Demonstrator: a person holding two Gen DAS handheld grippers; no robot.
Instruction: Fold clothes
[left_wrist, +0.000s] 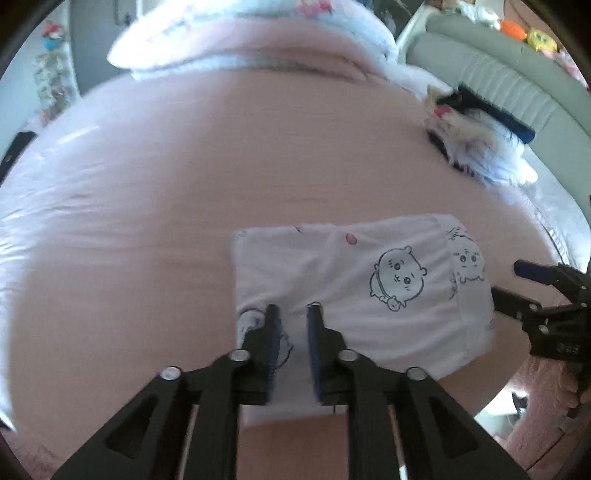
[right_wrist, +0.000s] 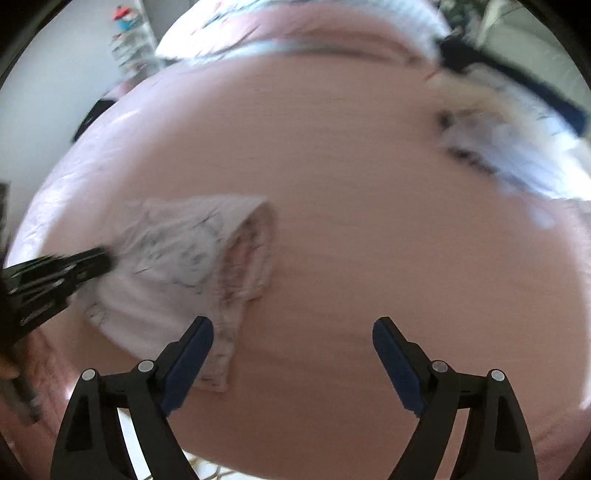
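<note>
- Near the bed's (left_wrist: 110, 192) front edge lies a small white garment (left_wrist: 351, 288), already a compact rectangle, printed with cartoon faces.
- It looks thin, soft and light, likely to slump; a hem or corner offers the best hold.
- The left gripper (left_wrist: 292, 314) has its fingers narrow, apparently pinching the near hem.
- The right gripper (right_wrist: 293, 332) spreads wide, empty, over smooth pink sheet beside the garment's gathered waistband.
- More clothes (left_wrist: 480, 147) sit heaped toward the far right corner.

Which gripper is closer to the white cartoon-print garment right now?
Left. The left gripper is over the garment, fingers at its near edge. The right gripper hangs open beside it, mostly over the pink bedsheet.
</note>
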